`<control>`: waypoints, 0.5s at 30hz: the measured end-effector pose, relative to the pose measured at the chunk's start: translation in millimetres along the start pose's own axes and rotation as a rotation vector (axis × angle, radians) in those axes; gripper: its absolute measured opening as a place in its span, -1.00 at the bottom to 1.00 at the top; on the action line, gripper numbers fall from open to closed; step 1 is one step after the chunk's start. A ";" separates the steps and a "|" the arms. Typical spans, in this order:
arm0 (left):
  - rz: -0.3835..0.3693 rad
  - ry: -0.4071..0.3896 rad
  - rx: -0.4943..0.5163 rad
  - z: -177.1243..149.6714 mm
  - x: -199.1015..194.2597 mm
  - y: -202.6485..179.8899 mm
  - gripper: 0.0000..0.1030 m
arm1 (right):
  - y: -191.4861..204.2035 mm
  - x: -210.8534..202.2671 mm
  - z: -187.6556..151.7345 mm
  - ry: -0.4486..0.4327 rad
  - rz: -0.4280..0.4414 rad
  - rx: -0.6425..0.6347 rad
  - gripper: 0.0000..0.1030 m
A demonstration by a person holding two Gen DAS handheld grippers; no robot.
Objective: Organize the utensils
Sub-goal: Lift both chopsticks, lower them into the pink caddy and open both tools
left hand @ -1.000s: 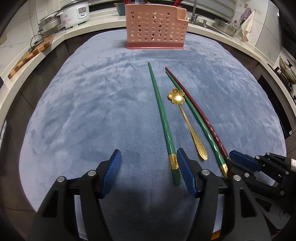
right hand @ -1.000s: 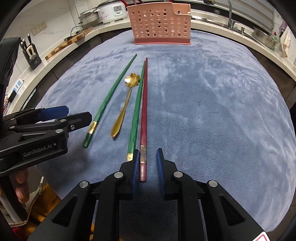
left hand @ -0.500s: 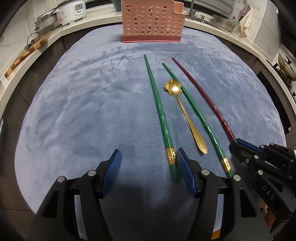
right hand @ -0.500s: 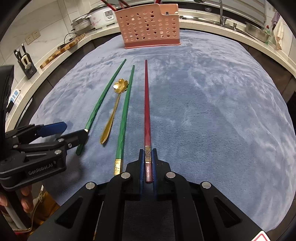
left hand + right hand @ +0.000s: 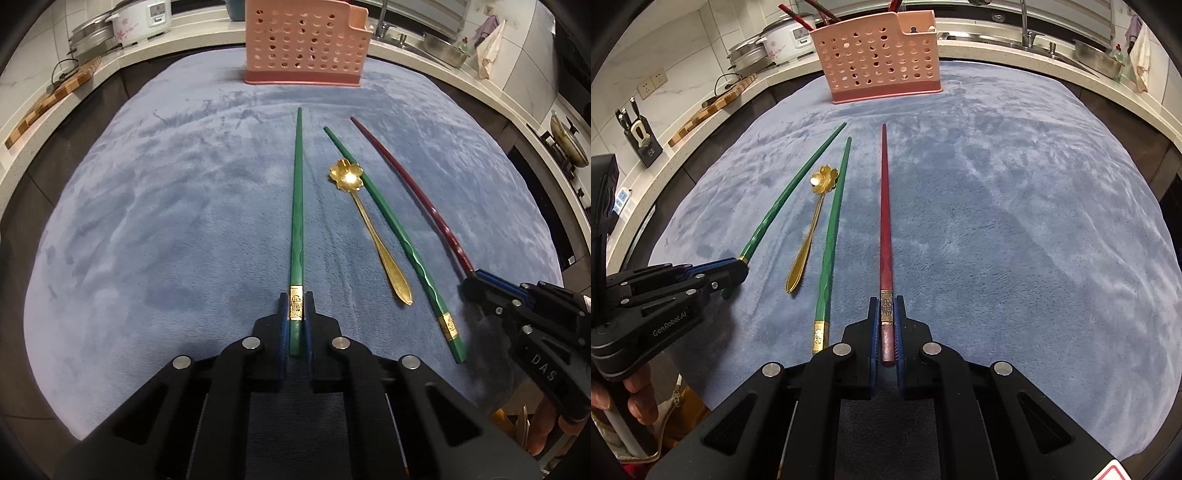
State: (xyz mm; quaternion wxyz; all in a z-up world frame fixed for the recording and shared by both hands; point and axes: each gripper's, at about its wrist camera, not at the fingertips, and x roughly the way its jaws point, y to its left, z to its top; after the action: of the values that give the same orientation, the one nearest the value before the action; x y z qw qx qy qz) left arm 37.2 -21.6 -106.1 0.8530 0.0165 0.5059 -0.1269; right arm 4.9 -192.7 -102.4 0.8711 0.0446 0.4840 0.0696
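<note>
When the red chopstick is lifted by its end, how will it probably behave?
The red chopstick looks straight and hard, so likely stiff. It is thin, probably light. The right claw grips only its butt end, so the long free tip may sag or swing.

Two green chopsticks (image 5: 297, 206) (image 5: 391, 229) and a dark red chopstick (image 5: 885, 221) carry patterned gold bands. The flower-bowled spoon (image 5: 369, 218) is gold, the perforated caddy (image 5: 306, 40) pink, the plush cloth (image 5: 166, 206) blue-grey.

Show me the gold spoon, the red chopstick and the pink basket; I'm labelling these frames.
gold spoon (image 5: 346, 176), left wrist view, flower-shaped bowl.
red chopstick (image 5: 885, 221), right wrist view, mid-shaft.
pink basket (image 5: 882, 62), right wrist view, perforated front wall.
</note>
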 end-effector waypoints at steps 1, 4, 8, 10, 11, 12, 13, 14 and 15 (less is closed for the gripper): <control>0.005 -0.006 -0.004 1.1 -1.9 1.4 -0.87 | -0.8 -2.5 1.7 -0.006 0.002 0.004 -0.87; 0.007 -0.018 -0.014 4.5 -6.9 6.0 -0.86 | -2.5 -11.7 7.9 -0.031 0.003 0.009 -0.87; 0.014 -0.052 -0.020 12.4 -19.9 9.1 -0.86 | -5.7 -26.1 19.2 -0.069 0.006 0.019 -0.87; 0.019 -0.074 -0.018 18.3 -28.1 10.2 -0.86 | -7.1 -34.8 27.3 -0.094 0.008 0.025 -0.87; 0.018 -0.083 -0.017 21.3 -31.1 11.1 -0.86 | -7.7 -37.9 31.0 -0.104 0.009 0.027 -0.87; 0.015 -0.092 -0.017 23.9 -34.2 11.5 -0.86 | -8.5 -42.9 36.2 -0.119 0.010 0.030 -0.87; 0.014 -0.104 -0.020 27.5 -38.4 12.2 -0.86 | -9.1 -46.3 39.5 -0.129 0.012 0.032 -0.87; 0.012 -0.119 -0.024 33.1 -44.0 13.7 -0.86 | -9.4 -50.0 43.1 -0.140 0.012 0.033 -0.87; 0.011 -0.128 -0.025 36.6 -47.3 14.1 -0.86 | -10.2 -53.7 47.9 -0.154 0.012 0.032 -0.87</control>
State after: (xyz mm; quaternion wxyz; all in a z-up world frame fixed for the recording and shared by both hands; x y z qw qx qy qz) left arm 50.4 -4.2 -48.7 0.8844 0.0006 0.4519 -0.1164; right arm 18.4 -212.1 -33.6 0.9044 0.0668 0.4166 0.0633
